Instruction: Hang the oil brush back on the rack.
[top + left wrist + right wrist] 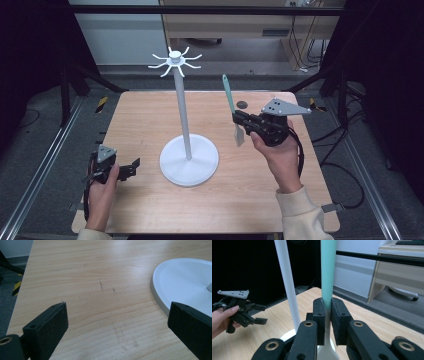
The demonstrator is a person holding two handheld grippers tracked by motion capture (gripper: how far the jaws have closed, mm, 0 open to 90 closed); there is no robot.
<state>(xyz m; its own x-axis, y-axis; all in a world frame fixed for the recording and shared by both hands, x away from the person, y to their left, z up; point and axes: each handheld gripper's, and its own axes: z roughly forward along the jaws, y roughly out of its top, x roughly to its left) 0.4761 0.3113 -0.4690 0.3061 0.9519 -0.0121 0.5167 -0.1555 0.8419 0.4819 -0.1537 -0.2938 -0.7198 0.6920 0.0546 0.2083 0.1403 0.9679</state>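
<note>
The spatula (231,107) is standing nearly upright, clamped between the jaws of the right gripper (242,123) where its green handle meets the pale blade, above the table (140,115). To the gripper's left the stand (183,117) is rising to a ring of hooks (175,60). Hanging it, as I judge the aim, is calling for lifting the handle tip to hook height and approaching slowly. Any hanging hole at the tip is too small to make out. The left gripper (131,167) is resting low with jaws apart.
</note>
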